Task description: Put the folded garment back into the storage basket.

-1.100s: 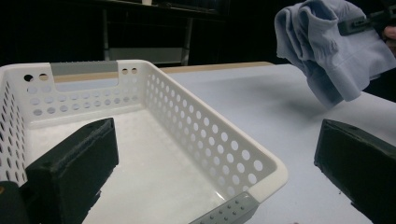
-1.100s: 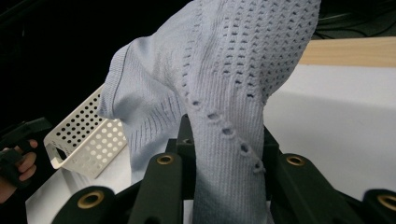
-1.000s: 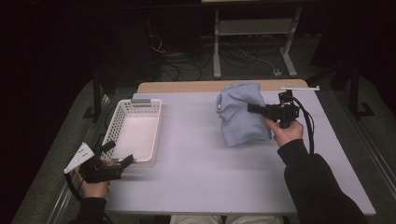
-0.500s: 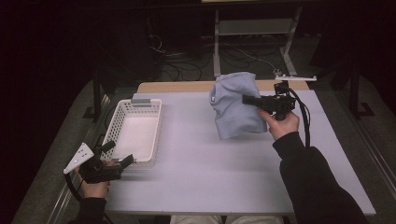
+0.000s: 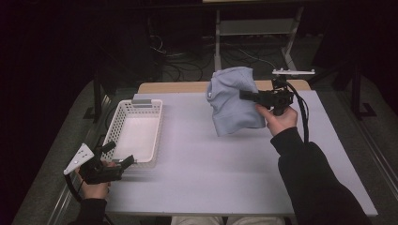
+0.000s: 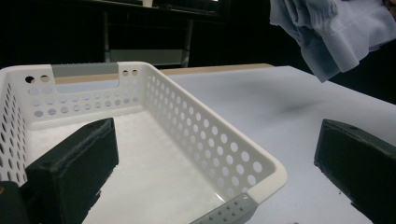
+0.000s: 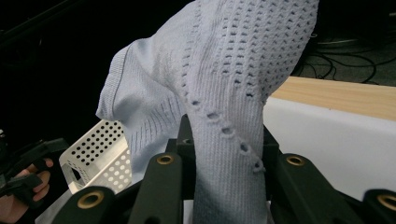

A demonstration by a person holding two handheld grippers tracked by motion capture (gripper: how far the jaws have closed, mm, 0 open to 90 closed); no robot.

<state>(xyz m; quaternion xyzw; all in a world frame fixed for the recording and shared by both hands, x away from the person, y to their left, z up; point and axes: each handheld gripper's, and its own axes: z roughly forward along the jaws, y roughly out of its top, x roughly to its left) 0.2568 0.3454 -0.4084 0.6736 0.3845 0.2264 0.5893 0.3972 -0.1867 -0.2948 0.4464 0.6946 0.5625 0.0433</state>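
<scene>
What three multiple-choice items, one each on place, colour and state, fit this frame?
1. Where does the basket stand?
A. on the table's left side
B. on the table's right side
C. on the floor

2. What colour is the knitted garment?
A. red
B. light blue
C. black

3. How does the right gripper stand?
A. open above the basket
B. lying on the table
C. shut on the garment, holding it up off the table

Answers:
1 A, since the high view shows it near the left gripper at the left edge.
2 B, since it looks pale blue in every view.
3 C, since the right gripper view shows the cloth pinched between the jaws and hanging.
</scene>
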